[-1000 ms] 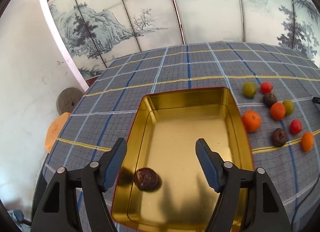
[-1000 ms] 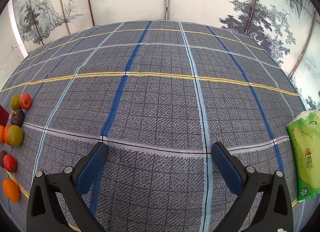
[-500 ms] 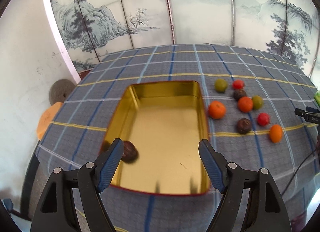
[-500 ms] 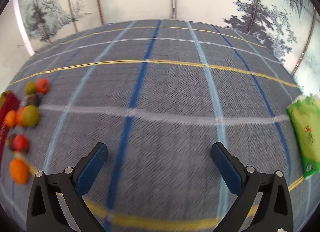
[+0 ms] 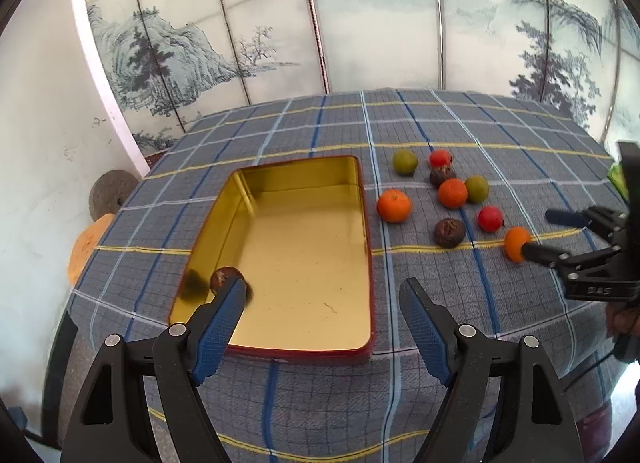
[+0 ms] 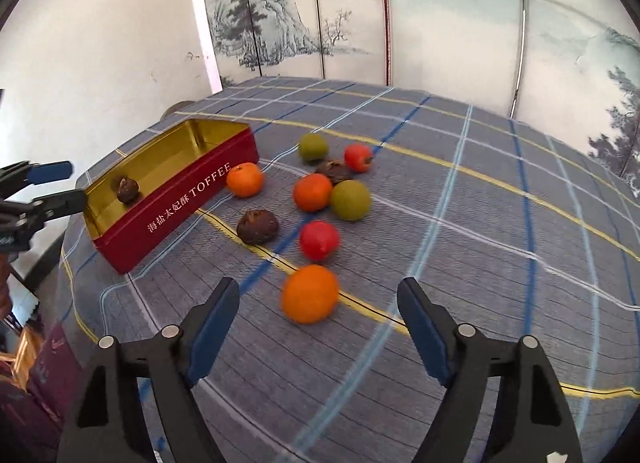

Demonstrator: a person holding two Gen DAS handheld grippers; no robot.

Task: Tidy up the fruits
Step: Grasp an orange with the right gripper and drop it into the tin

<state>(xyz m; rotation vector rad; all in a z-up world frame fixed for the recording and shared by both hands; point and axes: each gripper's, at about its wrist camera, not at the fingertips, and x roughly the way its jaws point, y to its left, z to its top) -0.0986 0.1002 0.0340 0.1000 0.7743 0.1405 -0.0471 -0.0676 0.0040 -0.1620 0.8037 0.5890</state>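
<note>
A red toffee tin [image 5: 362, 199] with a gold inside lies open on the checked cloth; it also shows in the right wrist view [image 6: 176, 203]. One brown fruit [image 5: 222, 278] lies in its near left corner, also seen in the right wrist view [image 6: 127, 188]. Several orange, green, red and brown fruits lie loose right of the tin. My left gripper [image 5: 322, 305] is open and empty above the tin's near edge. My right gripper [image 6: 318, 305] is open, with the nearest orange fruit [image 6: 310, 294] just ahead between its fingers, untouched.
A green packet [image 5: 618, 183] lies at the table's far right edge. A painted folding screen [image 5: 360, 23] stands behind the table. An orange cushion [image 5: 84, 243] and a round stool [image 5: 109, 193] sit left of the table.
My left gripper has drawn back and up from the tin, leaving the brown fruit inside. My right gripper has swung left toward the loose fruits and now faces the nearest orange one.
</note>
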